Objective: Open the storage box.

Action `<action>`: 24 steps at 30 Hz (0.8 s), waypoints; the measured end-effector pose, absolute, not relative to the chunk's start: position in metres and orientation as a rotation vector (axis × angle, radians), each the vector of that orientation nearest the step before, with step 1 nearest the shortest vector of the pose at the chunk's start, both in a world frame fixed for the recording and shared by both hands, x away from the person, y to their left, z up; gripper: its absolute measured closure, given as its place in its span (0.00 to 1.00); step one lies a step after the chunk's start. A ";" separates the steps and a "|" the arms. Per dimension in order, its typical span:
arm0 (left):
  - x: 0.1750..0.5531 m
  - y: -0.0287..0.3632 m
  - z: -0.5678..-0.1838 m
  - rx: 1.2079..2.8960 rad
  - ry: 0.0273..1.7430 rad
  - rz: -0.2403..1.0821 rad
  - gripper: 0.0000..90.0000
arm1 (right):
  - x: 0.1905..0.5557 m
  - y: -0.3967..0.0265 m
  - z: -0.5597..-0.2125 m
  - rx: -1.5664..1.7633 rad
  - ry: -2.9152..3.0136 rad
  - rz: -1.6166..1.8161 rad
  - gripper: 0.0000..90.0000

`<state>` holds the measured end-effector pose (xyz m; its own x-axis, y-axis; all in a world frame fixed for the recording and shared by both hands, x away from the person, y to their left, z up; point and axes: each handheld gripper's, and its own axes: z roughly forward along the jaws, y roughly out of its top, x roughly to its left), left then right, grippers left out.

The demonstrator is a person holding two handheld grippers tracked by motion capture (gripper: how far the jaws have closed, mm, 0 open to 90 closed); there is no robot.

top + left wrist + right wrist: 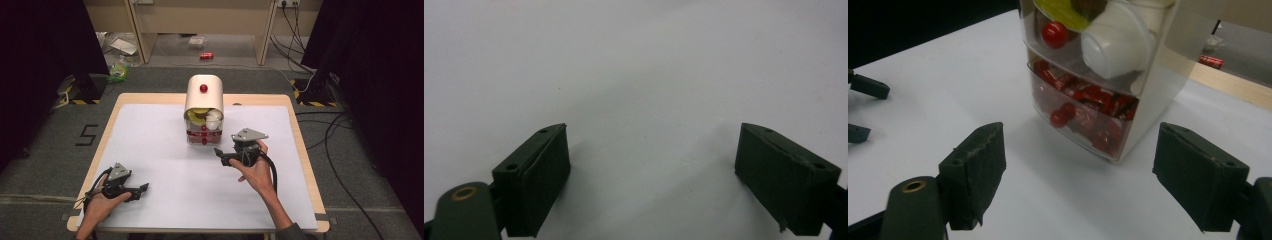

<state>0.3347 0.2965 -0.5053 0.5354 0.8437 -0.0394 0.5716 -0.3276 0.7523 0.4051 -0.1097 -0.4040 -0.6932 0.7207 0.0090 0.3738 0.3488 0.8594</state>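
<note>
Right claw [1078,175] gaping | drawer box [1098,75] just ahead, untouched

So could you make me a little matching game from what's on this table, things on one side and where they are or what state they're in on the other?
Things:
1. left hand-held gripper
2. right hand-held gripper
3. red wrapped sweets
4. white cup

Descriptions:
A. in the bottom clear drawer
B. open, near the table's front left corner
C. lying on its side in the upper drawer
D. open, just in front of the drawer unit

Pairs: 1-B, 2-D, 3-A, 4-C
</note>
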 end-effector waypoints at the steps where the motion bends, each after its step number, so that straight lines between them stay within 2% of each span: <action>1: 0.335 0.297 -0.505 2.036 1.143 0.470 0.15 | 0.405 -0.108 -0.403 0.954 2.245 1.290 0.24; 24: 0.335 0.297 -0.505 2.036 1.143 0.470 0.15 | 0.416 -0.078 -0.373 0.881 2.235 1.388 0.27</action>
